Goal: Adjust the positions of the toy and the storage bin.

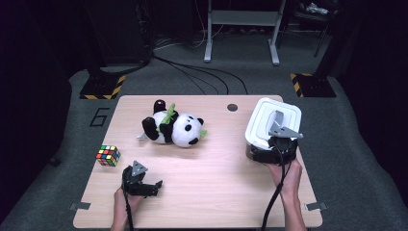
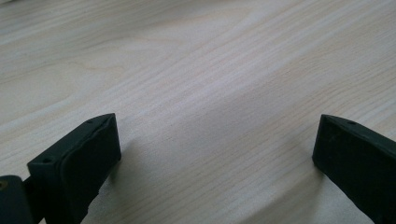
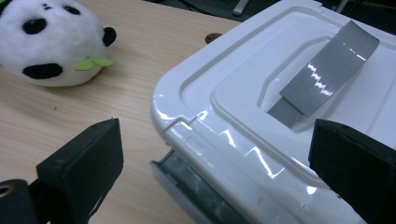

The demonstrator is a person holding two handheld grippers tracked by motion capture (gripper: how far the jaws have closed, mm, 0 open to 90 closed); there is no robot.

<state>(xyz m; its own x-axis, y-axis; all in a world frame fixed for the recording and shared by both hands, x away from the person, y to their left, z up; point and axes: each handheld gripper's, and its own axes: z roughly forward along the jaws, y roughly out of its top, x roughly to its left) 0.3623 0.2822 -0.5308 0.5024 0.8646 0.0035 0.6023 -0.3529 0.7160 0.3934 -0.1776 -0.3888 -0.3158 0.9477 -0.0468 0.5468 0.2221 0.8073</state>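
your right gripper (image 1: 278, 147) sits at about four o'clock on the table (image 1: 216, 192), hanging over the near edge of the white storage box (image 1: 272, 126), and your right hand (image 1: 285, 174) grips it from the near side with the cable trailing back toward you. in the right gripper view its jaws stand wide apart with nothing pinched between them: the left jaw is over bare wood beside the box, the right jaw is above the white lid (image 3: 280, 93), and the near corner of the box falls in the gap between them without either pad touching it. the box itself stands at roughly three o'clock on the table, close to the right edge, lid seated on a darker base, and a grey handle strap (image 3: 327, 70) arches across the recess in the middle of the lid, at about one o'clock from your right gripper. your left gripper (image 1: 140, 183) rests low at about seven o'clock on the table, held in your left hand (image 1: 126, 202); in the left gripper view its jaws are spread wide over plain wood grain with nothing between them. a stuffed panda (image 1: 174, 129) lies on its back near the middle of the table, toward eleven o'clock, well apart from the box, with green leaves on it. a colour cube (image 1: 108, 155) stands near the left edge at nine o'clock, just beyond your left gripper.
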